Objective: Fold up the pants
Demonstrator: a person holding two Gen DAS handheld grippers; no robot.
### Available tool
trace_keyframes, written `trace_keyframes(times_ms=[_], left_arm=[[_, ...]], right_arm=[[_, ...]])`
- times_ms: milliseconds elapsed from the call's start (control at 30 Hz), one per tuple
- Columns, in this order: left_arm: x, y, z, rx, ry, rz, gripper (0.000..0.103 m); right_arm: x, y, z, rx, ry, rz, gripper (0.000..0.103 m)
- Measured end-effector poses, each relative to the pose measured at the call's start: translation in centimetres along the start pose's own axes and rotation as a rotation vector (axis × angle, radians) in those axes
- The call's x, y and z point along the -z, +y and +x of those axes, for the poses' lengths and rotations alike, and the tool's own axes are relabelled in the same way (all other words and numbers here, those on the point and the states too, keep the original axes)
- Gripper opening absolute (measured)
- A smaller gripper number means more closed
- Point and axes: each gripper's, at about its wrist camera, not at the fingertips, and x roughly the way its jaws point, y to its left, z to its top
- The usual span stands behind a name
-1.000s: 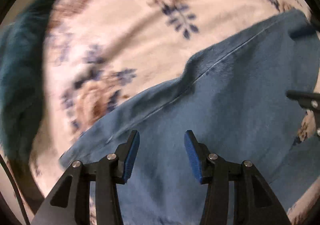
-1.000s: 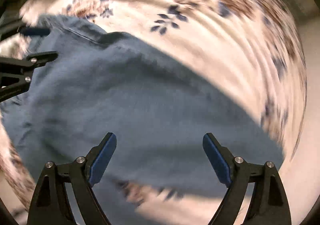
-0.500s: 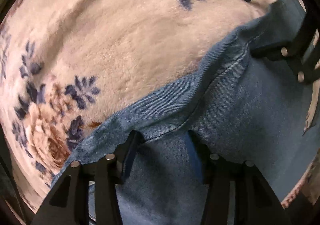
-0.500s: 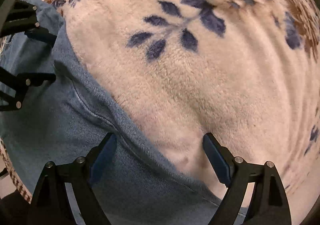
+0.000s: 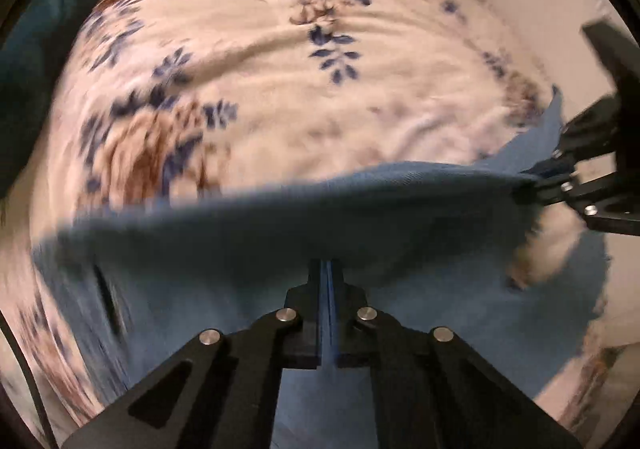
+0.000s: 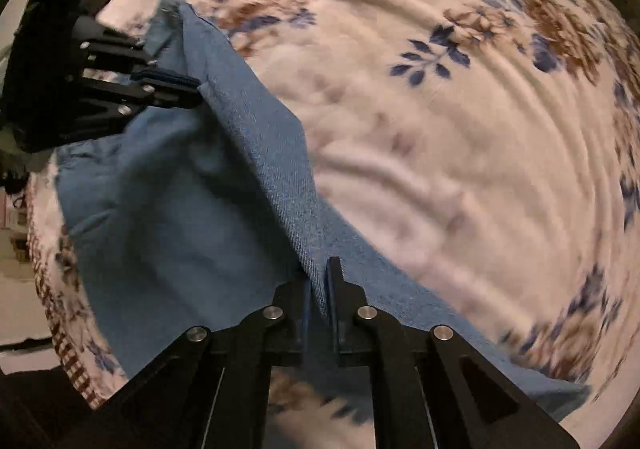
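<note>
Only the right wrist view shows the blanket's (image 6: 460, 137) checked border; both show the jeans (image 6: 168, 217) on it, pinched along one raised edge by the left gripper (image 5: 329, 269) and right gripper (image 6: 320, 289), which have just clamped shut.

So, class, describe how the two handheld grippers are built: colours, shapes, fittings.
Both match. The left gripper and right gripper have matte black angular finger arms with triangular cut-outs, round silver rivets at the joints, and thin blue pads lining the inner finger faces. A dark cable runs at the left view's lower-left edge.

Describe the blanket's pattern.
Cream blanket with blue leaf sprigs and brown flowers; clearest in the right wrist view.
</note>
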Motion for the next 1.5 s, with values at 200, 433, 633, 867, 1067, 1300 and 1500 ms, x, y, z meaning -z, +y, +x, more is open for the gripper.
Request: trace_keyframes(times_ms=[200,433,633,867,1067,1300,1500], left_arm=[[7.8,-5.0,-2.4,0.073,0.019,-0.181,0.001],[13.8,-1.3,-1.8,0.253,-0.015,-0.813,0.018],[16.9,2.6,-3.1,0.378,-0.128,-1.132,0.028],[17.8,7.8,-2.1,0.389,-0.230,-1.342,0.043],[16.1,9.6,2.3,0.373,-0.189,-1.419,0.043],[15.5,8.9,1.0,0.276,-0.222,-1.324,0.017],[19.8,8.3,-1.0,0.187,-0.214,-1.293,0.015]], right_arm=[[7.8,7.9,-0.3,-0.107,-0.044,0.124,0.007],[16.1,13.2,6.0,-0.088,0.084,0.267,0.007],[18.4,10.4,7.2,-0.213,0.016,0.651,0.068],[23.0,8.5,2.5,-0.253,-0.189,0.947,0.094],[29.5,5.9,1.3,-0.166,-0.292,1.253,0.094],[36.8,2.1,2.8,-0.275,-0.371,1.607,0.094],[37.9,0.6,5.1,-0.349,-0.524,1.710,0.047]])
